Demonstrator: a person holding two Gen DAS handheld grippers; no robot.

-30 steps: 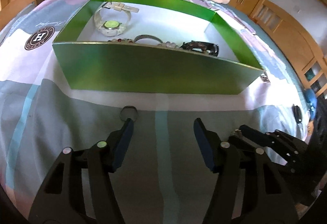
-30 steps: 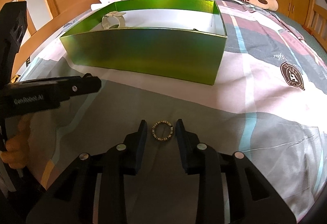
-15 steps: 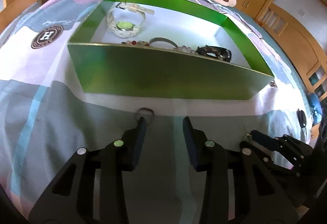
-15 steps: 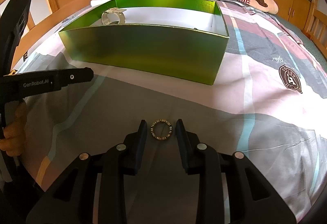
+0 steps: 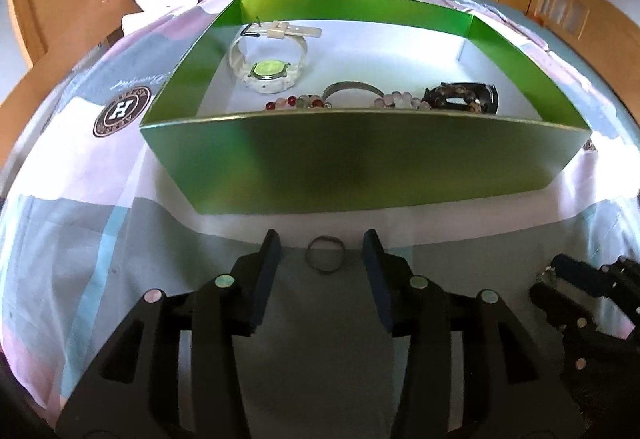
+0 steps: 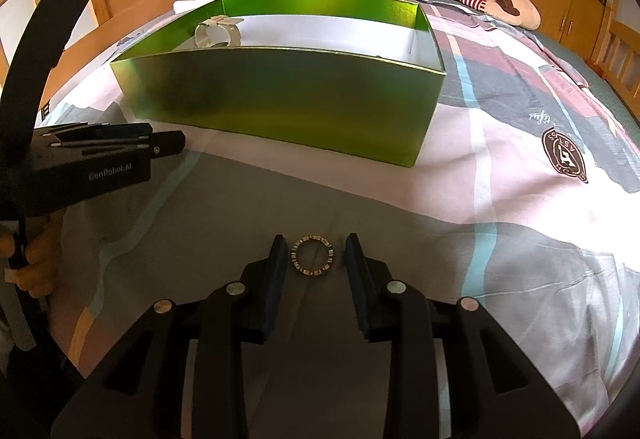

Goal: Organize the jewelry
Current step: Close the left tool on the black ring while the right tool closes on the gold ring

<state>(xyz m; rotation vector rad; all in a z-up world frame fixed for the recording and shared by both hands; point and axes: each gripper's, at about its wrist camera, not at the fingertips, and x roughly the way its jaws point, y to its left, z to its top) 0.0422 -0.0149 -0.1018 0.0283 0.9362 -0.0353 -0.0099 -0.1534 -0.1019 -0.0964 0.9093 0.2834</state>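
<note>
Rings: one plain (image 5: 326,254), one studded (image 6: 313,255).

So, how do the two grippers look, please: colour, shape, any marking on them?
Both are black plastic. The left gripper and right gripper have flat dark-blue finger pads and round silvery pivot pins. The left gripper's body bears white "GenRobot.AI" lettering.

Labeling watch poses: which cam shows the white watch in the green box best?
Left wrist. It looks down into the green box, so the white watch shows whole: green dial, strap loop, buckle. In the right wrist view the near wall hides most of it; only the top of the strap rises above the rim.
</note>
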